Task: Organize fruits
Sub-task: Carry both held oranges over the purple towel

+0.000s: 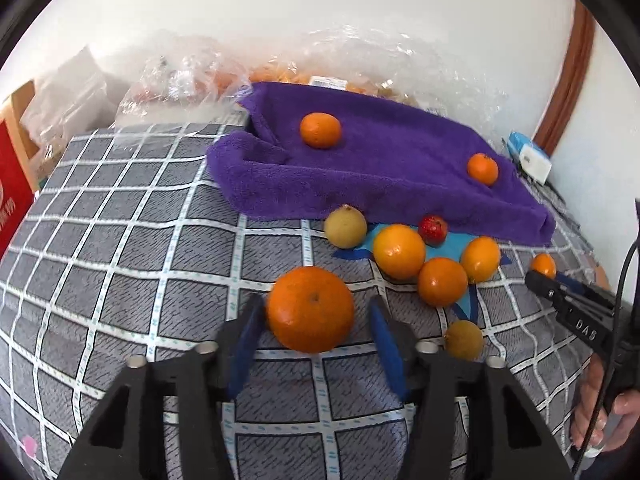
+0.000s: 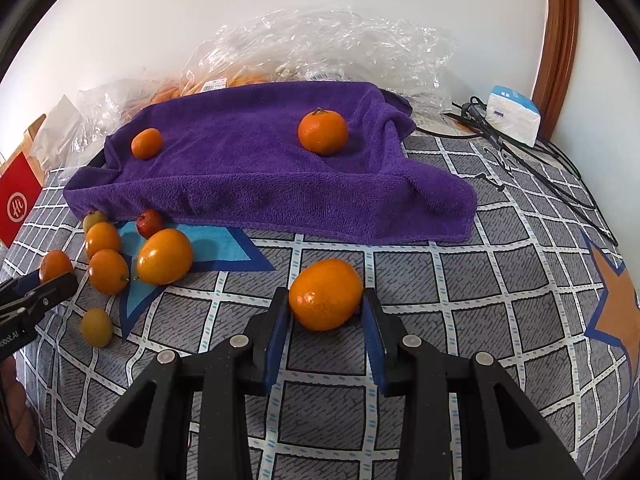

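round dimpled orange (image 1: 310, 309), fluffy towel (image 1: 380, 172)

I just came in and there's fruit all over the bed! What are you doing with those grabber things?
A person holds a gripper in each hand and is sorting fruit. The right gripper is shut on an orange, fingers pressing both sides. The left gripper has a bigger orange between its fingers, with a gap on one side, so it is not squeezed. Two oranges already sit on the purple towel. More fruit lies in a cluster on the checked cover.
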### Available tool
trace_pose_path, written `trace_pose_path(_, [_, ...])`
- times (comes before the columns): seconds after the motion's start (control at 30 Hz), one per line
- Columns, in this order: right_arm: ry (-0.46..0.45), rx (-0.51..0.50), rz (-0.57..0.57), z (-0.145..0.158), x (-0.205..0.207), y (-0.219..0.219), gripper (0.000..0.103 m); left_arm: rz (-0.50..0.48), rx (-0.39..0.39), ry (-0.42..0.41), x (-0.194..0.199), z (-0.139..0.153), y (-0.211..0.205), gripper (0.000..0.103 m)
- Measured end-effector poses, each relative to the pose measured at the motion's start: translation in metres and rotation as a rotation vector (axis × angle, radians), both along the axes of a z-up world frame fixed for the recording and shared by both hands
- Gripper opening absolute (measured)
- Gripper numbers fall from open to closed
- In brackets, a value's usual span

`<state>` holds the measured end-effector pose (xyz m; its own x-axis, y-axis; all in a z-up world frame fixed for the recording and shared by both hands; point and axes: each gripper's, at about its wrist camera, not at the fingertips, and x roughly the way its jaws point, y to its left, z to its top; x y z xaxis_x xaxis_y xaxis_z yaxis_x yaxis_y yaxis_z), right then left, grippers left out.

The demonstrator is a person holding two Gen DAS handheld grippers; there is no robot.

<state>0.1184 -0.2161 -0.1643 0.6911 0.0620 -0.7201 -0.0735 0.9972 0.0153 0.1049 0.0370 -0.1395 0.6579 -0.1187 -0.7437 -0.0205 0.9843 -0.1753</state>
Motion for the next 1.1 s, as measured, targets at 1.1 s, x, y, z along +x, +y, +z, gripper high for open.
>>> trace_pose_path(1.1, [-0.085,0.106,0.034,0.014,-0.013,-0.01,0.035,0.051,-0.138,-0.21,-0.032,0.022,0.022,0.039])
